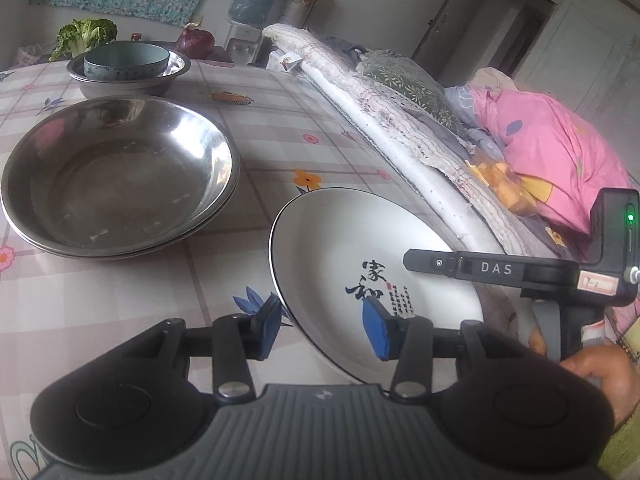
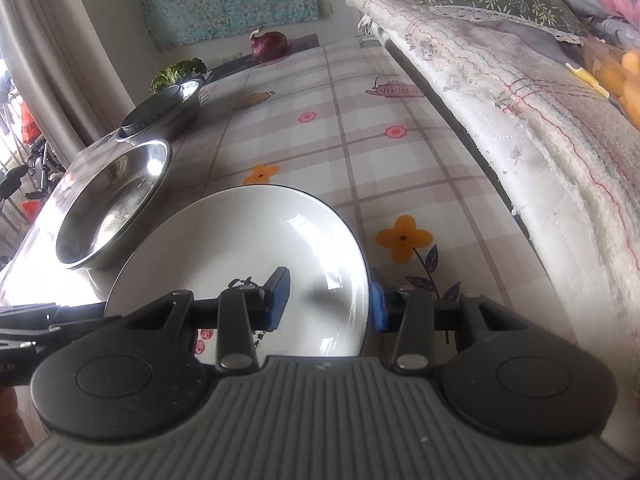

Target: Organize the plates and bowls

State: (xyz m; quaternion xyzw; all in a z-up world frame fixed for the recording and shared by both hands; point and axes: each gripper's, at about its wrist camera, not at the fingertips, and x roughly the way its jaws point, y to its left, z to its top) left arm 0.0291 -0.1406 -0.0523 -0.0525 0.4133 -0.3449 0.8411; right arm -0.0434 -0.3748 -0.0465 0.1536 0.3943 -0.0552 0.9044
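Left wrist view is showing the left gripper (image 1: 322, 330) straddling the white plate (image 1: 352, 248) rim, pads not pressing; the right gripper (image 2: 330, 300) is likewise sitting loosely astride it. Farther along the table (image 1: 280, 136), stacked steel basins (image 1: 120, 176) are resting.

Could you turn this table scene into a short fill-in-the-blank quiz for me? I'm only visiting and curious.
1. The white plate has a thin rim of the colour ____.
2. The pale blue bowl sits inside a ____ bowl.
3. The pads on the gripper fingers are coloured ____.
4. Beyond the bowls, near the leafy greens, lies a red ____.

Missing words: black; metal; blue; onion
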